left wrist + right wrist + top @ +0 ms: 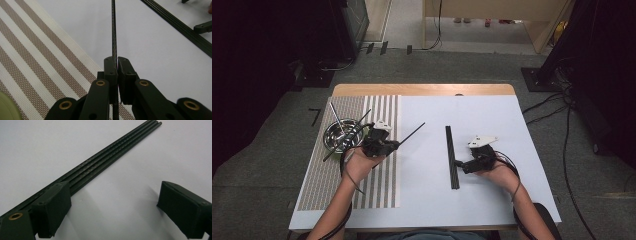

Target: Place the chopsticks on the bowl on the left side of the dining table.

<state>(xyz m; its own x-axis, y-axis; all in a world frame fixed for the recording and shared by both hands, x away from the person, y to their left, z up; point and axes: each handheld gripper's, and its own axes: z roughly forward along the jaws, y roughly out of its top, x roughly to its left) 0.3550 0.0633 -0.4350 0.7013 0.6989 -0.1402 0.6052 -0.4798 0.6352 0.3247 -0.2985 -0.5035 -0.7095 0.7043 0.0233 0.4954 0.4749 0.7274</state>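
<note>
No readable text, label, brand name, number or sign appears anywhere in these views. The faint pale marks along the black rods on the white table are too small to read.

Count by kind. Tools: two, left tool and right tool. Black rods in the lying bundle on the tabletop: four, side by side, touching, counted in the right gripper view. Black rod clamped in the left tool: one. Metal bowl: one; rods standing in it: about three, exact number unclear. Striped mat: one.
</note>
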